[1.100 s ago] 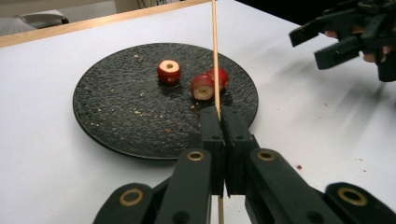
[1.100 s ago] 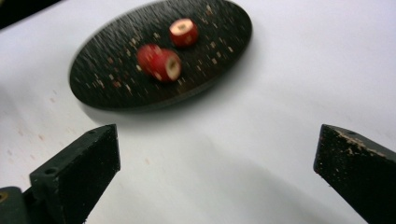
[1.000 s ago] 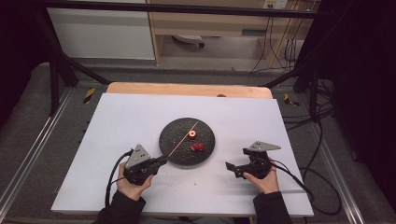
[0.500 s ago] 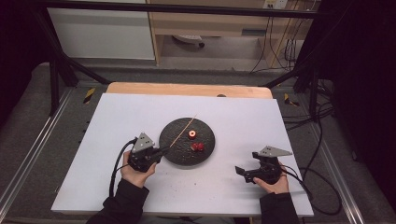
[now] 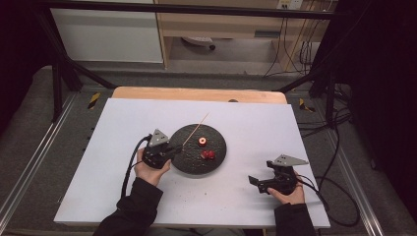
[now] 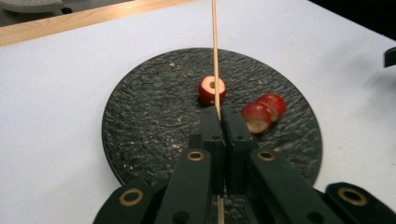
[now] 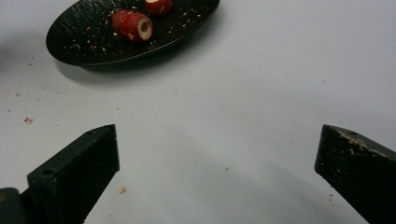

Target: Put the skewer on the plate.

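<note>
Jaws of left gripper (image 6: 218, 135) clamped on skewer (image 6: 215, 51), pointing straight at cored fruit piece (image 6: 211, 90) ahead; right gripper (image 5: 255, 183) jaws apart, farther off.

We are seeing the white table (image 5: 246, 128) lying evenly lit in the high view's centre, while the frame's edges are falling into near black. The plate (image 7: 84, 49) is casting a soft shadow at upper left of the right gripper view.
</note>
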Available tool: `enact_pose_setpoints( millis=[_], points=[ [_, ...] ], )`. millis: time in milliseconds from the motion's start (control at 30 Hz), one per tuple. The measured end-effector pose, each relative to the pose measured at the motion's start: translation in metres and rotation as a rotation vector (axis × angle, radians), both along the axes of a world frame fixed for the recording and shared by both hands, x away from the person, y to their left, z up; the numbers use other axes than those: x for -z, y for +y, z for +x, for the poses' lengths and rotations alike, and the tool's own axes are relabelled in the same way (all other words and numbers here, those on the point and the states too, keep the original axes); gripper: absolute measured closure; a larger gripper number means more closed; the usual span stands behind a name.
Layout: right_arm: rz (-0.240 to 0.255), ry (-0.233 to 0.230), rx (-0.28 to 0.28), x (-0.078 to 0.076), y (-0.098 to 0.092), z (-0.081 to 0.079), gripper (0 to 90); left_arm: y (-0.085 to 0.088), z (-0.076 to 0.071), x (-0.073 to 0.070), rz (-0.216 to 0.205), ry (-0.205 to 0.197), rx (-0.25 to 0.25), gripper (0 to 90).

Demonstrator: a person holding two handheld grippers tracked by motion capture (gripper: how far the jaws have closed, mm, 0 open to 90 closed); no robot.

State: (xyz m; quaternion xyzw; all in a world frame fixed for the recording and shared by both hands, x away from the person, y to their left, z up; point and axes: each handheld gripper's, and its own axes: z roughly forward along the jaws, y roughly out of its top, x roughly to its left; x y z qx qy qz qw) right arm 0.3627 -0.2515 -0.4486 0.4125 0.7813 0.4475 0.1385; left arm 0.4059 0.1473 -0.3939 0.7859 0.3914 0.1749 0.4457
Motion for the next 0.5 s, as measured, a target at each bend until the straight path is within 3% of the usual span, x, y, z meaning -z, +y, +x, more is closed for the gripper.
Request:
enact_pose_setpoints(
  millis=[133,500],
  points=[
    [-0.003,-0.006,-0.004,0.001,0.0,0.0,1.0,-0.003,0.009,0.003,0.008,0.014,-0.022,88.4],
    [-0.001,-0.002,-0.007,0.001,0.001,0.0,1.0,-0.011,0.026,0.022,0.095,0.058,-0.067,88.3]
  ],
)
